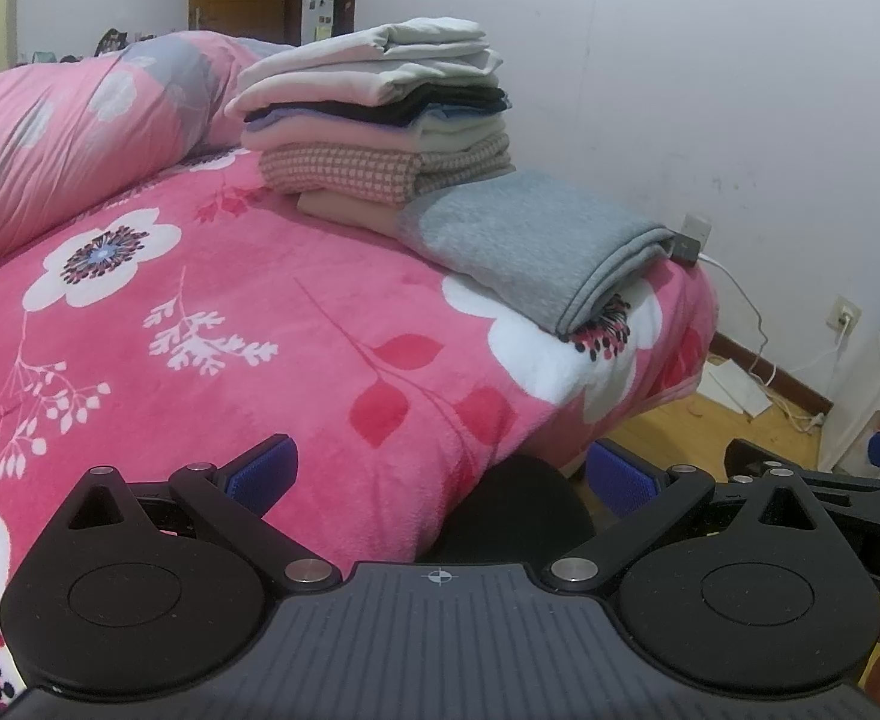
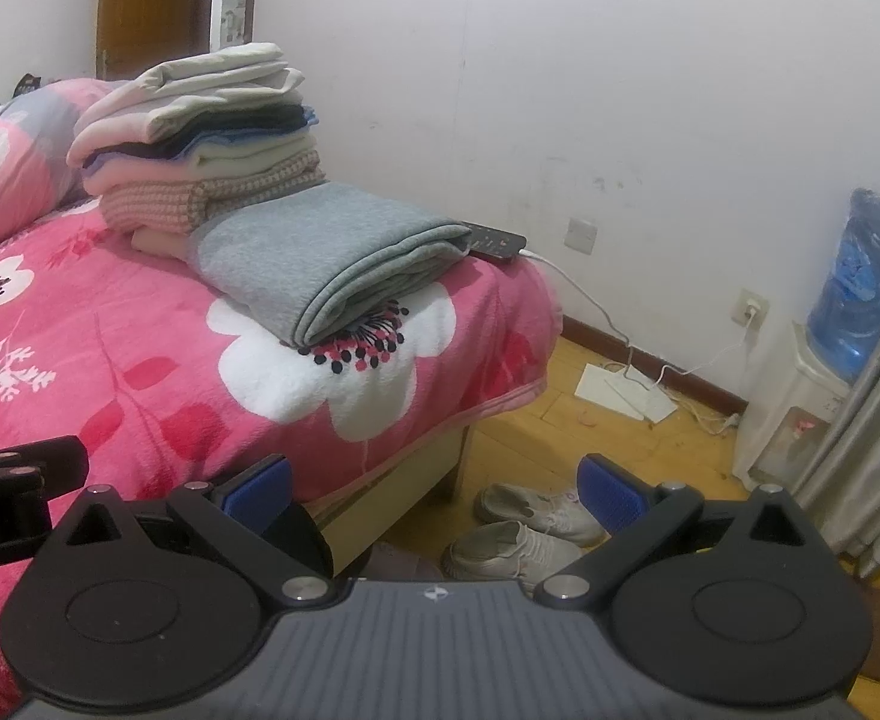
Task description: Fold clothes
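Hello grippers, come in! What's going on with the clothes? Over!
Left gripper open, holding nothing. Right gripper open, holding nothing. Grey garment folded on bed, beside folded stack. Nothing in the way.

Folded grey garment (image 2: 332,267) beside stacked folded clothes (image 2: 200,138), on bed

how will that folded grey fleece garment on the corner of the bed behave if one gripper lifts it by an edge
The folded grey fleece garment will probably go floppy: its stacked layers look soft and rounded at the fold, so they would likely sag and unfold. It seems fairly light, barely denting the pink floral blanket. Its fuzzy surface looks unlikely to slip between the blue pads.
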Tool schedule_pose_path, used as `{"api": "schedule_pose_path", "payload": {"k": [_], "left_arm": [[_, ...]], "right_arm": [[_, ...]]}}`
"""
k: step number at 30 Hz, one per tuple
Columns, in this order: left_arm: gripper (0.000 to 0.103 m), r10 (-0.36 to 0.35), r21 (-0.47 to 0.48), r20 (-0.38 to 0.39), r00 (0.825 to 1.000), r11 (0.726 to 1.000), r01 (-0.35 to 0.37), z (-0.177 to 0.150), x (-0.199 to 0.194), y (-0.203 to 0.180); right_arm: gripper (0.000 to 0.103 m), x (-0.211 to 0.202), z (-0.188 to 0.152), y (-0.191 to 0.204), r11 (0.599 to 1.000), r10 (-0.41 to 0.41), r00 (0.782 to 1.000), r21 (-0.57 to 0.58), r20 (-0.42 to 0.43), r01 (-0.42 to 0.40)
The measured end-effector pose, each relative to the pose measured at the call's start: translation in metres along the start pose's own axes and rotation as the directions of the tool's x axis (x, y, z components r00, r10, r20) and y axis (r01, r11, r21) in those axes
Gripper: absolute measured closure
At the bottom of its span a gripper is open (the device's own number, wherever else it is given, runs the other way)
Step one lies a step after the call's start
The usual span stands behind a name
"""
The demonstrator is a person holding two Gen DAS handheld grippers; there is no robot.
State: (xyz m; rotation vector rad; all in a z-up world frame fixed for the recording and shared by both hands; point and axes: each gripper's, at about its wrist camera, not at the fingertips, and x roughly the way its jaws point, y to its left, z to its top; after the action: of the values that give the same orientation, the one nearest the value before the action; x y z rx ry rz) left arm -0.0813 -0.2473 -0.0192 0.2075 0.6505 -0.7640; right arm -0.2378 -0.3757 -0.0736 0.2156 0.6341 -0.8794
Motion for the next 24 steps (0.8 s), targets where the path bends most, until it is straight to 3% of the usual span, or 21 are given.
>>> {"api": "schedule_pose_path", "payload": {"k": [24], "left_arm": [[0.0,0.007,0.007,0.006,1.0,1.0,-0.007,-0.0018,-0.0027,-0.002]], "right_arm": [[0.0,-0.0003,-0.0026,0.0019,1.0,0.0,1.0,0.002,-0.008,0.0]]}}
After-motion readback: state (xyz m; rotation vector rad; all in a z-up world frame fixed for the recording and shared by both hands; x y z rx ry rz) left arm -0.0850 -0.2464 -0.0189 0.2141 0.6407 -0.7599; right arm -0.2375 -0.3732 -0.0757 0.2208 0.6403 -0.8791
